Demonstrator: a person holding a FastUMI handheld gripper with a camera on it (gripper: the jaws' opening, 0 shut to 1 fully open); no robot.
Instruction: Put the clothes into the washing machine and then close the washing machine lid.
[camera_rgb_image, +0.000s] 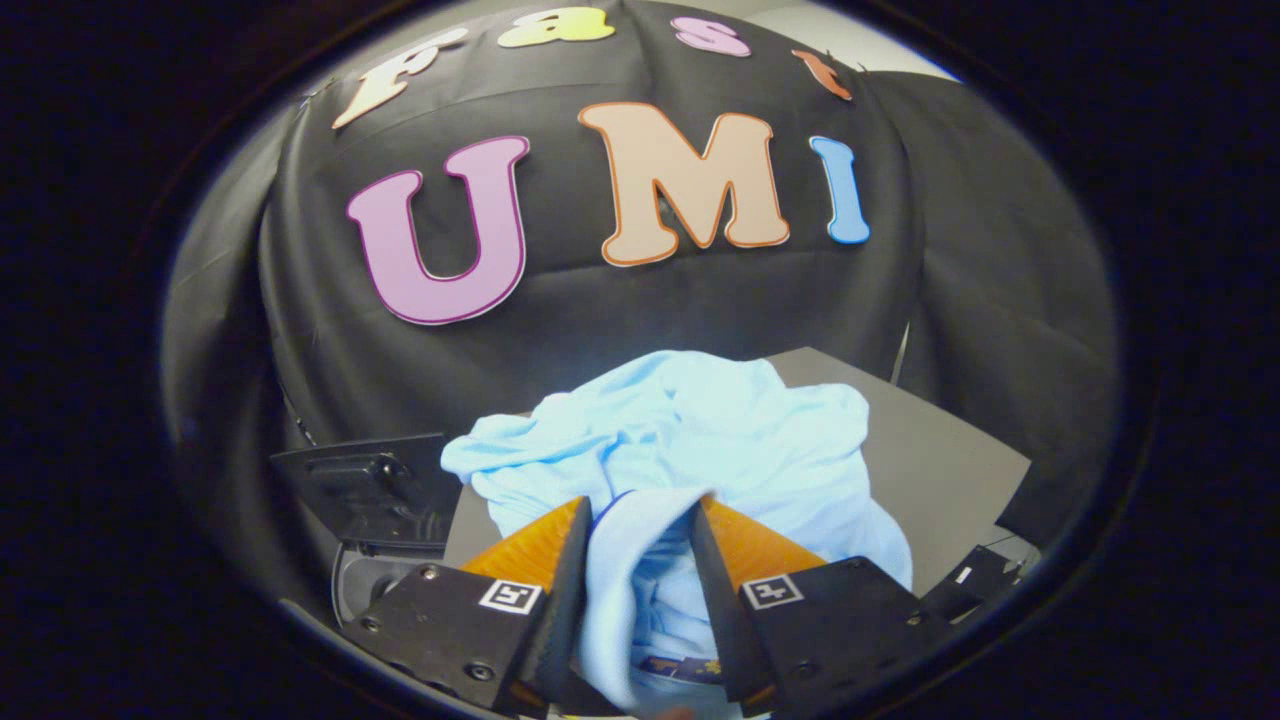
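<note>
A: Pale blue cotton, item one?

B: The shirt (690, 440). My claw (640, 560) pinches a fold of it between both fingers, so it lifts as one bundle. The rest spills ahead over the grey table (940, 470).

A: Item two?

B: Dark washing machine (375, 500), just beside the shirt's near corner, lid apparently up to take the load.

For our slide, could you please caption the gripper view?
Tool shut on light blue garment, bunched on the grey table.
</note>
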